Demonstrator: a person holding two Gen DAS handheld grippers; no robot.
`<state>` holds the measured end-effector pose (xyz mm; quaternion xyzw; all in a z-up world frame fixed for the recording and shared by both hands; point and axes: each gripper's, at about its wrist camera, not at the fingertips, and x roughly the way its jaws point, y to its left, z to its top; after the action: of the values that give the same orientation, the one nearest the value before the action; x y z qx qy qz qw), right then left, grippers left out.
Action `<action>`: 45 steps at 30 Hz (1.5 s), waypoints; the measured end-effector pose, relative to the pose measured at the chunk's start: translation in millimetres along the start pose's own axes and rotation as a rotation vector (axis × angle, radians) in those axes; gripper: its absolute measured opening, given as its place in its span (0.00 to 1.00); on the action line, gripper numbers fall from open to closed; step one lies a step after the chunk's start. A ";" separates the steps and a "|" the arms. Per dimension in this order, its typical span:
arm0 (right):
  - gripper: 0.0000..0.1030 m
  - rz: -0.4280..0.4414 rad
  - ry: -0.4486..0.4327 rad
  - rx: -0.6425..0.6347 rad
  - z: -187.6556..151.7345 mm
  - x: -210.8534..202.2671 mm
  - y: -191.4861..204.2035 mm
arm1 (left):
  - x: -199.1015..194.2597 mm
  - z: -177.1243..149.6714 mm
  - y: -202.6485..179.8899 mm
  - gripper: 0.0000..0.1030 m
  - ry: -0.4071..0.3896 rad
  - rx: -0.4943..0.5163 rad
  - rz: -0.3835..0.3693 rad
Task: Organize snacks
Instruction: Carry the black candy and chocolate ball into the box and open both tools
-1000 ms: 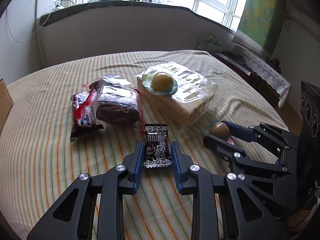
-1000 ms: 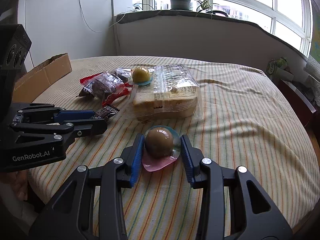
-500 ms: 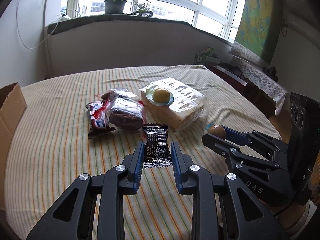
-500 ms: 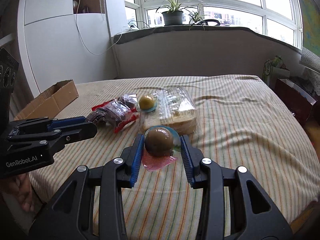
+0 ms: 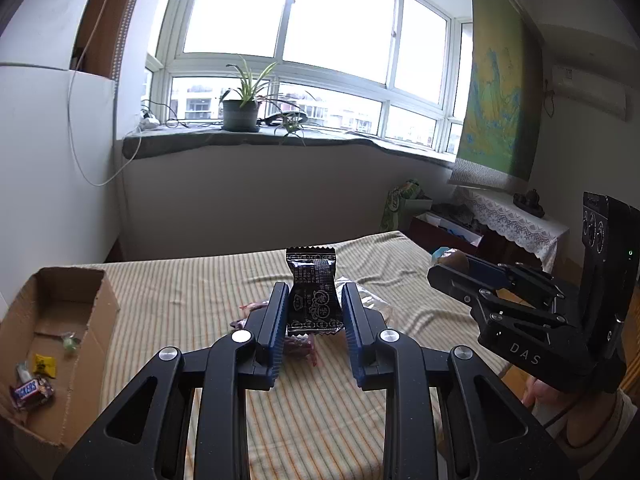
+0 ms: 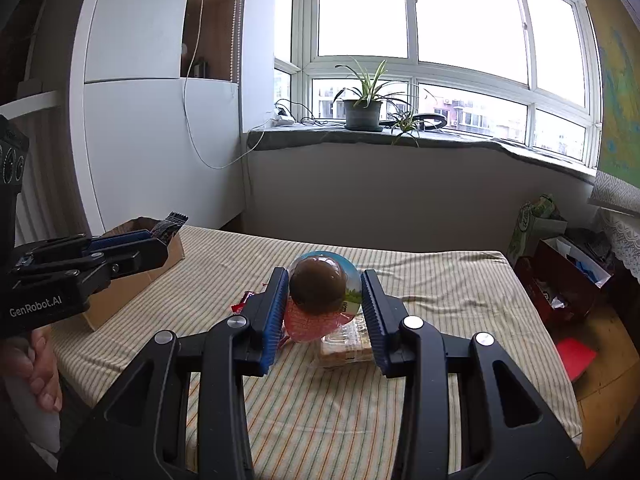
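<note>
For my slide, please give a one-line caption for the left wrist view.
Left gripper holds a black snack packet above the striped table, beside a cardboard box holding candies.

A home room: potted plant [image 5: 240, 114] on the windowsill [image 5: 280, 140], lace-covered side table [image 5: 516, 220].

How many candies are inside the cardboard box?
4 show in the cardboard box: a Snickers bar, a yellow candy, a green candy and a small silvery one. Others may be hidden.

I have raised left gripper [image 5: 314, 312] with black packet [image 5: 314, 294] off striped cloth [image 5: 200, 300], right gripper [image 6: 325, 300] lifted with jelly cup [image 6: 322, 290], cardboard box [image 5: 86, 320] now in view
</note>
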<state>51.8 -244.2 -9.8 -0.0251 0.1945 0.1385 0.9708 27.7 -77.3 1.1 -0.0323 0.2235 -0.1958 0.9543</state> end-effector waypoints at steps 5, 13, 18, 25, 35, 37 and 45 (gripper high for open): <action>0.37 0.032 0.026 -0.032 3.2 12.0 20.8 | -3.5 -8.3 14.7 0.24 0.000 -0.032 0.015; 0.38 0.130 0.050 -0.121 17.5 44.0 89.7 | -27.3 -20.4 64.5 0.24 -0.028 -0.104 0.084; 0.38 0.244 0.060 -0.190 28.2 70.5 160.1 | -53.7 -31.1 114.6 0.24 -0.046 -0.164 0.185; 0.38 0.414 0.060 -0.267 33.2 95.2 250.6 | -98.7 -53.6 182.0 0.24 -0.056 -0.250 0.370; 0.38 0.460 0.085 -0.282 32.3 116.3 281.0 | -108.4 -66.1 207.8 0.24 -0.043 -0.296 0.414; 0.38 0.466 0.089 -0.282 32.0 121.3 282.9 | -107.9 -67.7 212.5 0.24 -0.038 -0.300 0.412; 0.43 0.509 0.140 -0.285 25.9 163.7 298.6 | -94.5 -76.9 237.6 0.25 0.003 -0.350 0.429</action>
<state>123.3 87.6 -47.3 -0.1211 0.2398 0.4010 0.8758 1.6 180.3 -64.3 -0.1483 0.2572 0.0525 0.9535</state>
